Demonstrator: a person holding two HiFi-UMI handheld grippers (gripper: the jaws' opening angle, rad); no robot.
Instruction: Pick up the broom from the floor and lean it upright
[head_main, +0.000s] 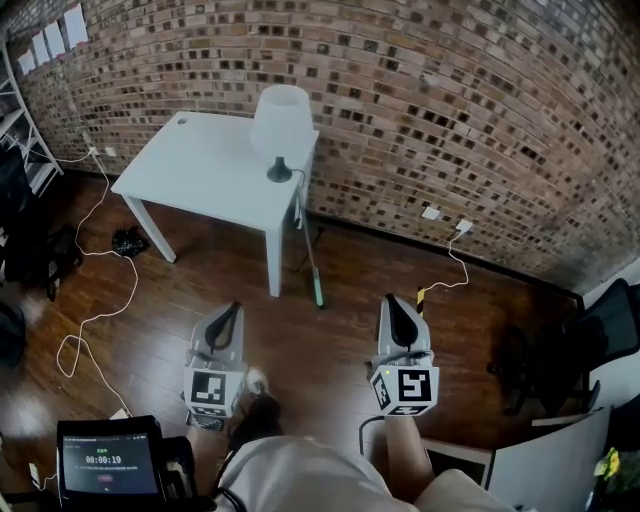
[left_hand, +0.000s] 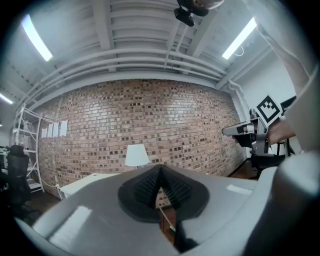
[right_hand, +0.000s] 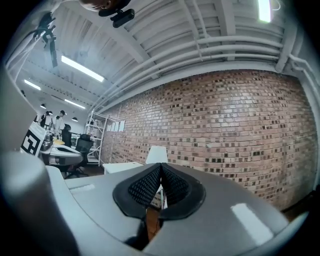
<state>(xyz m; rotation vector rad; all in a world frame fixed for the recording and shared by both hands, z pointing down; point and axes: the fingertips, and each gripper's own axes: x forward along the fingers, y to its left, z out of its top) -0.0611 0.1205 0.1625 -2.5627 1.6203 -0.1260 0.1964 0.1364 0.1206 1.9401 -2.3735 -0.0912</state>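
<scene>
Both tongs are clenched on nothing right now. Left tongs (left_hand: 161, 175): the pads meet at the tips, and the little gap under them only shows wall and floor. Right tongs (right_hand: 161, 170): same deal, pads together and nothing pinched. They're held level and side by side, aimed at the brick wall (head_main: 450, 100). My read is that this is just a carrying pose, shut and empty so nothing snags.

The broom (head_main: 309, 255) is out ahead of the tongs, roughly on the line between them and well apart from both. It's a thin pale handle with a green end down on the floor (head_main: 330, 340). Its other end runs up beside the near corner of the white desk (head_main: 210, 170).

Honestly I can't tell from the head view whether it lies flat or is propped on the desk edge. The sliver of it under the left pads doesn't settle that either.

If it's flat, the tongs will have to open and dip low for that skinny handle. The desk edge or the wall looks like the obvious spot to lean it.

One thing to watch: the lamp (head_main: 281, 120) sits on that same desk corner, just past the broom's far end, so a swinging handle could clip it
</scene>
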